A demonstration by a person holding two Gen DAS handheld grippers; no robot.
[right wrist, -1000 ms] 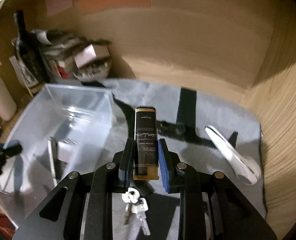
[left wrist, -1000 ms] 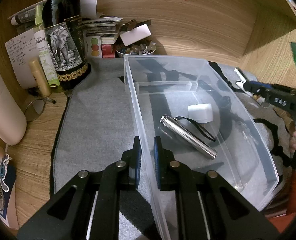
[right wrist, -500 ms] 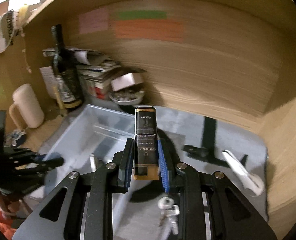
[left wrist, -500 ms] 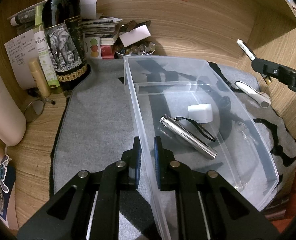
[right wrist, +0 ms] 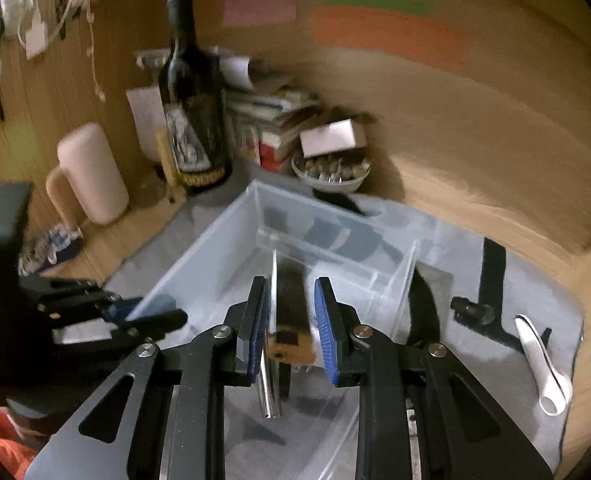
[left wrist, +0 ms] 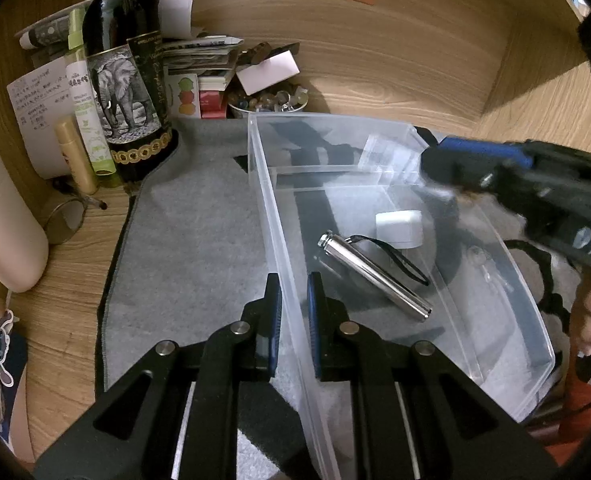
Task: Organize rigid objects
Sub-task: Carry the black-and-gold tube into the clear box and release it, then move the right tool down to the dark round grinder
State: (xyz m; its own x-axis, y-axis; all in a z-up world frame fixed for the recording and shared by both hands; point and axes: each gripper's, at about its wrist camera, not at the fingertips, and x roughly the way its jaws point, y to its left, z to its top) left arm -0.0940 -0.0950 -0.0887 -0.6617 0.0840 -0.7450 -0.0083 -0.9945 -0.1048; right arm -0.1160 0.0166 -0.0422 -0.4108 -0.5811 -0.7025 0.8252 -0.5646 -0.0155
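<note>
R hand-held gripper point(right wrist: 291, 328) pinches a lighter point(right wrist: 291, 304), probably long axis fwd, right over the clear bin point(left wrist: 447, 240); L hand-held gripper point(left wrist: 293, 300) clamps bin's near wall.

Dim, warm light; hard shadows on the far wooden wall point(left wrist: 375, 60). Right wrist view is motion-blurred, edges bowed and dark.
</note>
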